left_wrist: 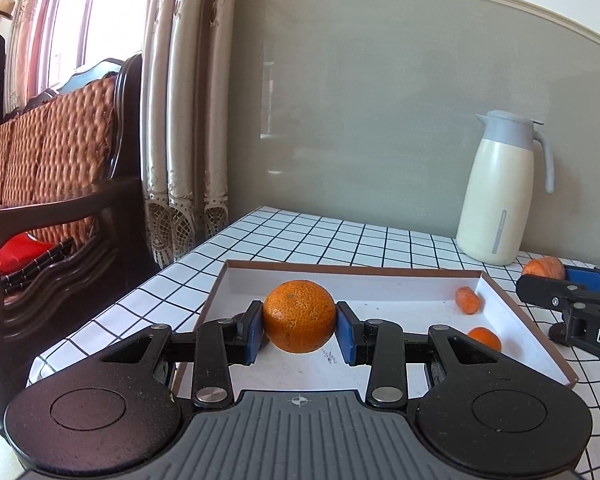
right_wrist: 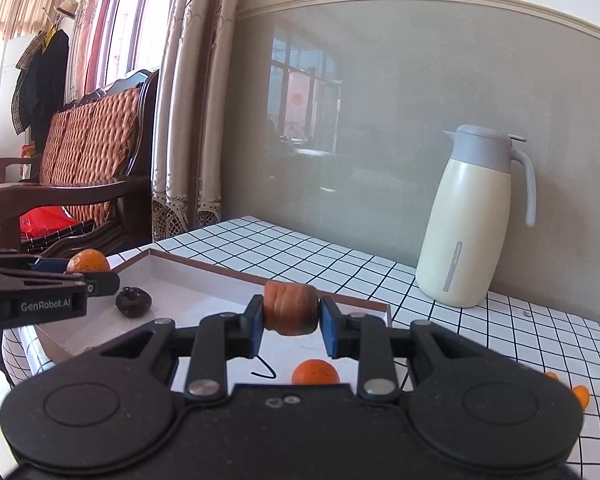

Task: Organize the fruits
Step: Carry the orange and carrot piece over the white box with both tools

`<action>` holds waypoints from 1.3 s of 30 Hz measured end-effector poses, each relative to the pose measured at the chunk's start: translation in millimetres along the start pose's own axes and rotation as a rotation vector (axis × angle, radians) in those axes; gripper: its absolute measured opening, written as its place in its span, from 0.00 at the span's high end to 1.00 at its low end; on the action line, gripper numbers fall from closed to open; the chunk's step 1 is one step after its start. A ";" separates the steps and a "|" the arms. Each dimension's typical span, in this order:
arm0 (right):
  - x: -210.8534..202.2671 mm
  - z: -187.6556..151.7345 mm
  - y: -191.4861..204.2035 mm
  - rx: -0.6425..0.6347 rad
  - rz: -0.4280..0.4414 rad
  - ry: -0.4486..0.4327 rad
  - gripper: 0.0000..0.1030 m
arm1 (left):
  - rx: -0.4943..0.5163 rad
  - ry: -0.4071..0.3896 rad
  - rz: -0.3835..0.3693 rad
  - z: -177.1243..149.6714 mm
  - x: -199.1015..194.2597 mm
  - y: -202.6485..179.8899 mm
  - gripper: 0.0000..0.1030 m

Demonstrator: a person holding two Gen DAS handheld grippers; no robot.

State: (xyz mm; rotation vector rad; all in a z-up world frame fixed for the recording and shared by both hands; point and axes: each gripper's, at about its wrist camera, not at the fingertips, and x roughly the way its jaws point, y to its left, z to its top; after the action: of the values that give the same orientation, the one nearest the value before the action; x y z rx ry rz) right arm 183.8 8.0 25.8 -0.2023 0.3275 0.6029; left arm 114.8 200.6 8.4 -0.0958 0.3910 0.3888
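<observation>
Left tongs [left_wrist: 299, 322] clamping orange [left_wrist: 299, 315] hide tray's [left_wrist: 540, 344] near rim.

right hand-held gripper [right_wrist: 291, 316] — clamps carrot piece [right_wrist: 290, 308] | above tray [right_wrist: 204, 270]

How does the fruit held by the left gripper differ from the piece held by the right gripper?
The mandarin in the left gripper is round, bright orange and whole; the carrot chunk in the right gripper is stubby, duller, ridged, with dark patches. The mandarin is wider, so the left fingers stand further apart. Both are clamped between blue pads above the white tray.
</observation>
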 end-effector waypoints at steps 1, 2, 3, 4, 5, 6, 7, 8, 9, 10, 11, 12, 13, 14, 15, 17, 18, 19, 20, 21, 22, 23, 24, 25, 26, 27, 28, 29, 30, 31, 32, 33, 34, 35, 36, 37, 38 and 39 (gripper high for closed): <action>0.7 0.1 0.3 -0.003 0.003 0.002 0.80 | 0.000 0.000 0.001 0.8 1.7 0.1 0.63; 1.6 0.2 1.0 -0.007 0.004 0.003 0.80 | 0.001 0.000 0.002 1.6 3.5 0.2 0.63; 1.8 0.2 1.1 -0.012 0.004 0.003 0.80 | 0.001 0.000 0.002 2.3 4.8 0.4 0.63; 2.6 0.9 1.1 -0.014 0.006 0.004 0.80 | 0.001 -0.001 0.002 3.2 6.0 0.5 0.63; 3.6 1.8 1.2 -0.013 0.006 0.003 0.80 | 0.001 -0.003 0.003 3.9 6.7 0.5 0.63; 4.9 3.1 0.9 -0.015 0.006 0.000 0.80 | 0.002 -0.003 0.004 4.5 7.5 0.5 0.63; 6.5 4.7 0.7 -0.018 0.004 -0.003 0.80 | 0.001 -0.003 0.004 5.0 8.5 0.7 0.63; 8.1 5.8 0.3 -0.021 0.003 -0.005 0.80 | -0.001 -0.003 0.006 5.7 9.8 1.0 0.63; 10.2 6.8 -0.7 -0.023 0.002 -0.005 0.80 | 0.000 -0.002 0.007 6.3 11.3 1.0 0.63; 12.1 7.8 -1.0 -0.025 0.000 -0.005 0.80 | 0.000 0.001 0.006 6.5 12.7 1.1 0.63; 13.9 8.3 -2.1 -0.024 -0.003 -0.005 0.80 | -0.002 0.003 0.006 7.0 14.2 1.1 0.63; 15.5 8.7 -3.6 -0.021 -0.004 -0.004 0.80 | -0.002 0.003 0.006 7.6 15.5 1.5 0.63; 17.3 9.1 -5.5 -0.015 -0.003 -0.002 0.80 | -0.001 0.003 0.007 8.3 16.8 1.2 0.63; 18.8 9.4 -6.4 -0.012 -0.004 -0.002 0.80 | 0.000 0.004 0.006 8.9 18.3 1.1 0.63; 20.4 9.4 -7.0 -0.012 -0.004 -0.002 0.80 | -0.001 0.004 0.004 9.7 20.3 1.3 0.63; 23.7 9.3 -7.8 -0.012 -0.003 0.002 0.80 | 0.003 0.004 0.006 11.5 24.5 0.8 0.63; 26.1 9.6 -8.0 -0.011 -0.001 0.005 0.80 | 0.004 0.005 0.007 12.4 26.8 0.6 0.63; 28.0 9.8 -8.2 -0.012 0.000 0.007 0.80 | 0.003 0.007 0.007 13.4 29.3 1.0 0.63; 30.1 10.0 -8.2 -0.013 0.000 0.008 0.80 | 0.002 0.007 0.008 14.3 31.9 1.6 0.63; 32.4 10.4 -8.5 -0.013 0.001 0.009 0.80 | 0.002 0.007 0.010 15.2 33.9 1.8 0.63; 34.2 10.7 -8.8 -0.012 0.001 0.010 0.80 | 0.000 0.009 0.010 16.1 36.6 2.5 0.63; 36.3 11.1 -9.0 -0.013 0.001 0.010 0.80 | -0.002 0.011 0.011 16.7 38.7 3.2 0.63; 38.3 11.4 -9.5 -0.012 0.001 0.011 0.80 | -0.003 0.013 0.011 17.5 41.0 3.9 0.63; 41.3 11.9 -9.8 -0.010 0.002 0.014 0.80 | -0.002 0.014 0.012 18.2 43.7 4.0 0.63; 43.5 12.0 -10.1 -0.010 0.002 0.016 0.80 | 0.000 0.017 0.013 18.6 46.8 4.4 0.63; 45.6 12.0 -10.1 -0.011 0.001 0.018 0.80 | 0.001 0.022 0.012 18.8 49.6 4.9 0.63; 47.9 12.0 -10.1 -0.012 0.002 0.022 0.80 | 0.001 0.028 0.010 19.3 53.0 5.5 0.63; 49.9 12.1 -9.8 -0.011 0.002 0.026 0.80 | 0.002 0.032 0.010 19.7 55.9 5.9 0.63; 51.8 12.0 -9.6 -0.013 0.003 0.029 0.80 | 0.003 0.035 0.011 20.4 59.0 6.3 0.63; 53.8 12.2 -8.9 -0.015 0.003 0.031 0.80 | 0.002 0.037 0.012 21.0 61.4 6.5 0.63; 55.6 12.3 -8.8 -0.017 0.003 0.033 0.80 | -0.001 0.039 0.012 21.7 64.0 6.6 0.63; 57.3 12.4 -9.2 -0.017 0.003 0.035 0.80 | -0.004 0.041 0.013 22.2 66.3 6.8 0.63; 59.2 12.5 -9.6 -0.017 0.004 0.038 0.80 | -0.006 0.044 0.015 22.7 68.5 6.9 0.63; 61.2 12.3 -10.4 -0.016 0.005 0.043 0.80 | -0.009 0.045 0.017 23.4 71.2 7.2 0.63; 63.2 12.0 -11.6 -0.014 0.005 0.047 0.80 | -0.010 0.048 0.017 23.5 73.3 7.3 0.63; 65.1 11.7 -12.4 -0.013 0.003 0.052 0.80 | -0.011 0.052 0.018 23.4 75.9 7.4 0.63; 67.1 11.4 -13.5 -0.012 0.003 0.058 0.80 | -0.011 0.058 0.017 23.3 78.2 7.4 0.63; 68.9 11.1 -15.0 -0.008 0.003 0.063 0.80 | -0.011 0.064 0.016 23.2 80.5 7.8 0.63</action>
State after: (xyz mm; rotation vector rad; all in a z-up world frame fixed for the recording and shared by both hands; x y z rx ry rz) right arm 248.7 34.9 12.8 -0.2291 0.3862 0.6018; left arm 188.5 239.8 -1.7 -0.1156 0.4530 0.4047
